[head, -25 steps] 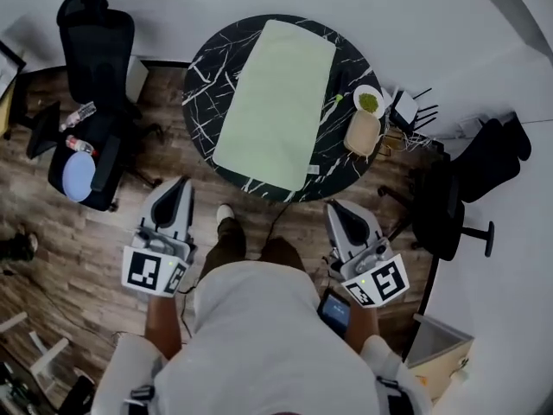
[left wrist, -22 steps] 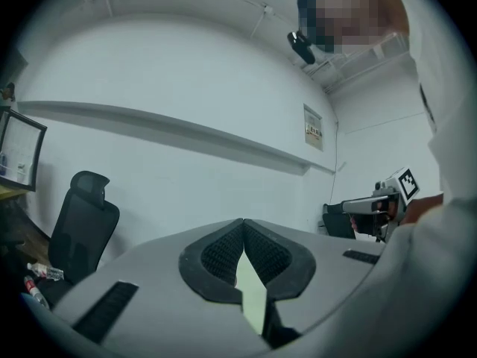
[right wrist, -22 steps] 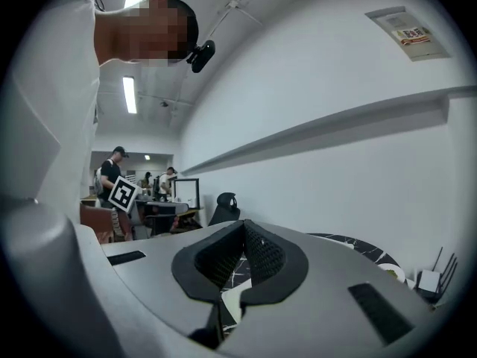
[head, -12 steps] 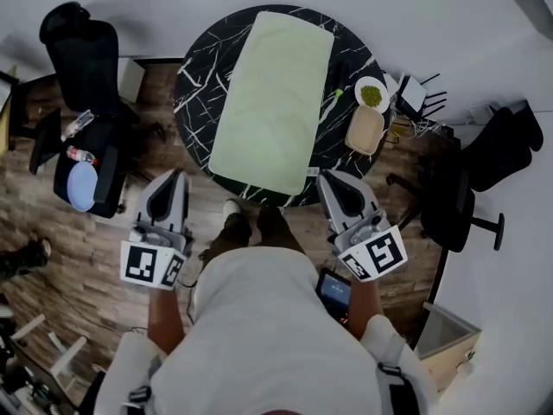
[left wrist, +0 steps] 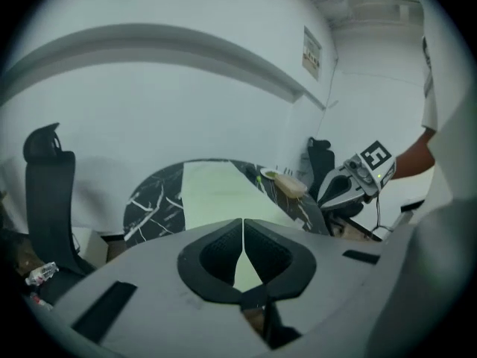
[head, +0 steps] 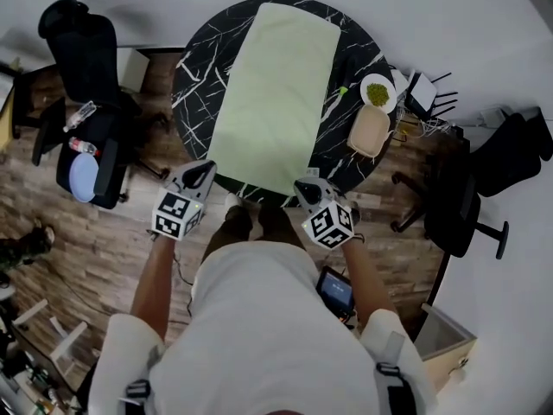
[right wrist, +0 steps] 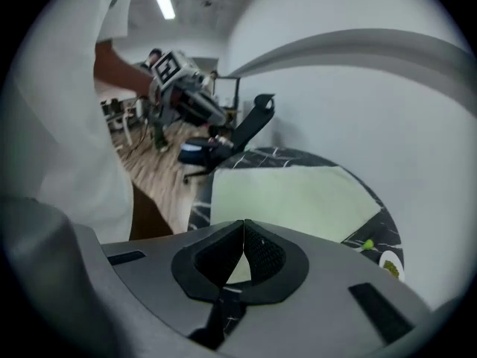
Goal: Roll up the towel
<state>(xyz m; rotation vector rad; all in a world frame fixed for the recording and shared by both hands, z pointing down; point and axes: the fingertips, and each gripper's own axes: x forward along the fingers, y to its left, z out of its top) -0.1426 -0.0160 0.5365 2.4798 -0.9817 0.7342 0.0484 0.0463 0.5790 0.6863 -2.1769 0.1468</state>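
Left gripper (head: pixel 206 171) and right gripper (head: pixel 303 185): fingers clenched, nothing between them. Both sit at the near edge of the counter (head: pixel 194 67), by the near corners of the towel (head: pixel 276 93). Pale green towel lies flat, unrolled.

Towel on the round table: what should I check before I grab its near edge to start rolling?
1. Towel spread flat on the black marble table: ok.
2. Nothing lying on the towel: ok; the bowl and the beige dish stand beside it.
3. Left tool open to take the edge: not ok, jaws together, empty.
4. Right tool open: not ok, jaws together, empty.
5. Each tool near its own near corner of the towel: ok.
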